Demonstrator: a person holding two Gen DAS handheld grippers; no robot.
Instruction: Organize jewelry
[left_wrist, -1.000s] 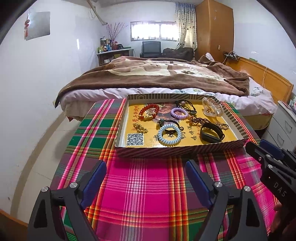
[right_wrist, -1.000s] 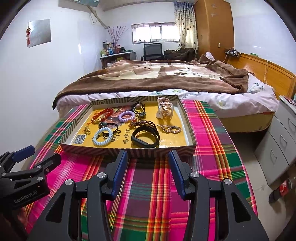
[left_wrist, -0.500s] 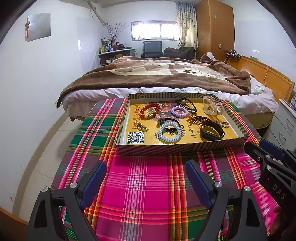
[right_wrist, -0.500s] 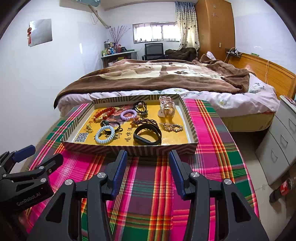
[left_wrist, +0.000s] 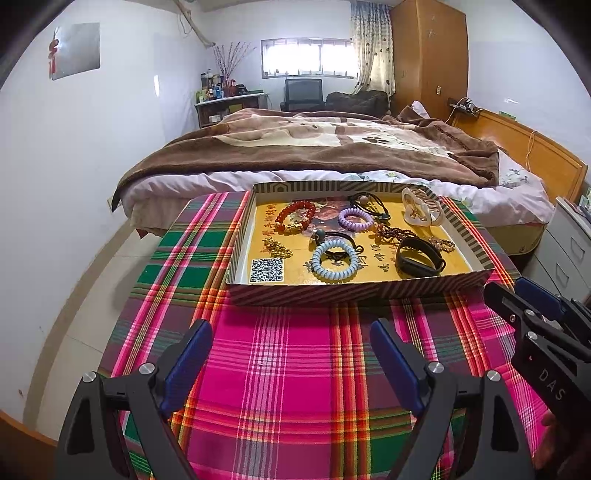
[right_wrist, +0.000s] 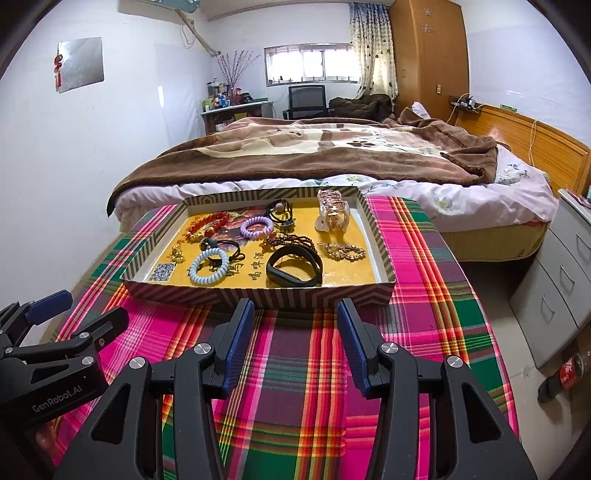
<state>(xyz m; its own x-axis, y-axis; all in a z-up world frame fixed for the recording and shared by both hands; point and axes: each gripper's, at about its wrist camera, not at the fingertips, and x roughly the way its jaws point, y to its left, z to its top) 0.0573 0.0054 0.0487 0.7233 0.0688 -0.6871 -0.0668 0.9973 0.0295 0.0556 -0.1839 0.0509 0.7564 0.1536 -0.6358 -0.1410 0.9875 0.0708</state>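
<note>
A shallow striped box with a yellow floor (left_wrist: 354, 291) (right_wrist: 258, 297) sits on the plaid cloth and holds jewelry: a red bead bracelet (left_wrist: 295, 220), a purple coil tie (left_wrist: 356, 218), a light blue coil tie (left_wrist: 334, 260) (right_wrist: 209, 266), a black band (left_wrist: 419, 256) (right_wrist: 293, 266), a pearly hair claw (left_wrist: 421, 206) (right_wrist: 332, 216) and gold pieces. My left gripper (left_wrist: 290, 354) is open and empty, in front of the box. My right gripper (right_wrist: 295, 332) is open and empty, close to the box's near wall.
The table with the pink and green plaid cloth (left_wrist: 295, 369) stands against a bed with a brown blanket (left_wrist: 332, 147). Grey drawers (right_wrist: 554, 280) stand at the right. The floor drops away left of the table. Each gripper shows at the edge of the other's view.
Both grippers have drawn slightly back and up from the box. Both stay open and empty. The jewelry has not moved.
</note>
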